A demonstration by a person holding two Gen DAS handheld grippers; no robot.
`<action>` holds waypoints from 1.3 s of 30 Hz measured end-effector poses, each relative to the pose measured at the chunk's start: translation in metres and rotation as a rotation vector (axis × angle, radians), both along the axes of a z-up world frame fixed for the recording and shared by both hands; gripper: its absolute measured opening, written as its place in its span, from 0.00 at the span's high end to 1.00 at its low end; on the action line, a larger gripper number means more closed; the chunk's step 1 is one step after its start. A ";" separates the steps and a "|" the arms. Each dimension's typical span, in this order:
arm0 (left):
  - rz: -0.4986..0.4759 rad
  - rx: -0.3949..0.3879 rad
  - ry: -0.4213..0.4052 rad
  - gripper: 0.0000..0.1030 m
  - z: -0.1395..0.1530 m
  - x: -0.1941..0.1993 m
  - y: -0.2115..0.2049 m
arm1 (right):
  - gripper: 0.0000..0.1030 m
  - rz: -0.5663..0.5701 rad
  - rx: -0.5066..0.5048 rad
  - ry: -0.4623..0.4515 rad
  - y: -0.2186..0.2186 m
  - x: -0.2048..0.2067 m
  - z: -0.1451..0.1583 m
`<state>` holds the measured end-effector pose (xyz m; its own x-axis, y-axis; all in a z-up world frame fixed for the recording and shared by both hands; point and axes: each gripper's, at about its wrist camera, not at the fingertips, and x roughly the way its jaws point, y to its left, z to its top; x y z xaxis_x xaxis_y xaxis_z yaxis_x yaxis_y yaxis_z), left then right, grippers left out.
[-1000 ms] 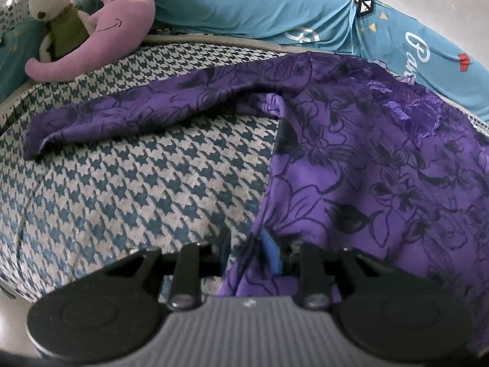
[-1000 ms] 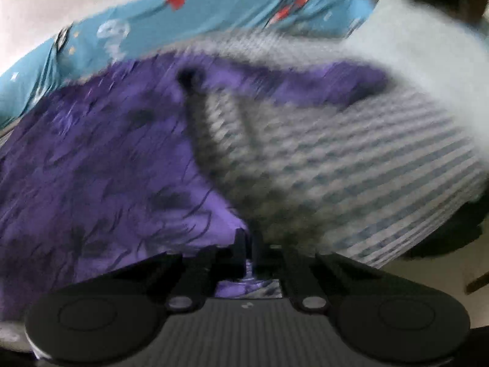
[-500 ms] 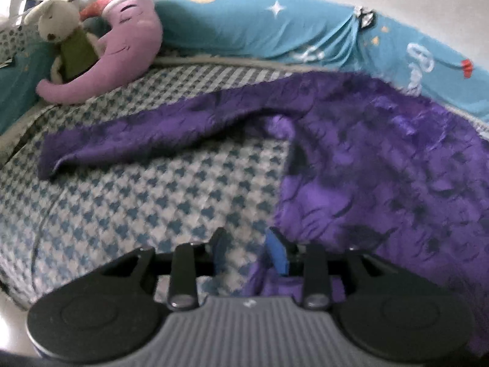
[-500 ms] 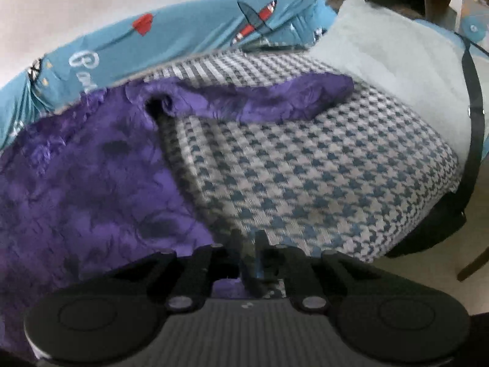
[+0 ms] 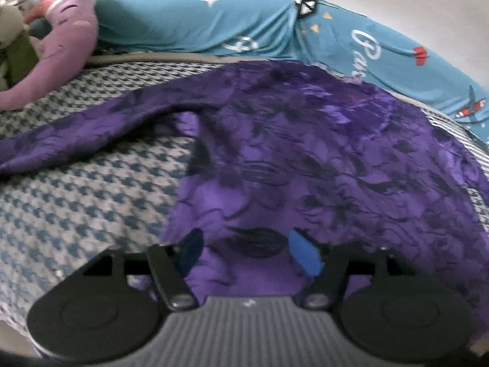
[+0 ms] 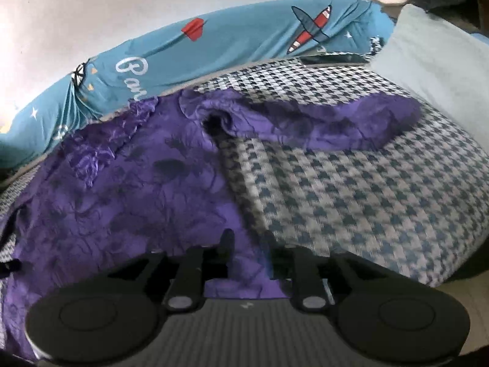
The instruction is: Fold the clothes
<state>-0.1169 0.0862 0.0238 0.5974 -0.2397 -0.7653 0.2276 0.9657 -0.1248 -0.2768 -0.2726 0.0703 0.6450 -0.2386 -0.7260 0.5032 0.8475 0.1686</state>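
A purple garment with a dark floral print point(image 5: 305, 159) lies spread flat on the houndstooth bed cover point(image 5: 79, 202). One sleeve point(image 5: 76, 134) stretches out to the left. In the right wrist view the other sleeve point(image 6: 351, 122) reaches right from the garment's body point(image 6: 137, 189). My left gripper point(image 5: 247, 250) hovers over the near hem with its jaws opening wide. The blue pads point(image 5: 305, 257) stand apart from the cloth below. My right gripper point(image 6: 250, 247) is over the garment's near right edge. Its jaws are opening narrowly, with fabric showing in the gap but not pinched.
A long teal printed bolster point(image 5: 214, 24) runs along the far side of the bed by the wall. A purple moon plush point(image 5: 67, 52) and a rabbit toy point(image 5: 12, 39) sit at the far left. A pale cushion point(image 6: 434, 70) lies far right. The bed edge point(image 6: 458, 260) drops off at the right.
Both grippers were shut on the garment's near hem and have let it go. The left jaws spread wide, the right only a little. Both cameras drew back and the left swung rightward.
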 end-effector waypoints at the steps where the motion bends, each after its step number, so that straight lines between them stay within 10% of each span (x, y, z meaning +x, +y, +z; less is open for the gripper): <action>1: -0.012 -0.004 -0.002 0.25 0.001 -0.001 -0.004 | 0.78 0.007 0.003 -0.001 -0.005 0.004 0.001; 29: -0.265 0.002 0.006 0.20 -0.002 0.052 -0.098 | 0.63 -0.570 0.206 -0.155 -0.203 0.024 -0.023; 39: -0.240 -0.030 0.035 0.20 -0.008 0.060 -0.103 | 0.93 -0.627 -0.131 -0.123 -0.196 0.052 -0.007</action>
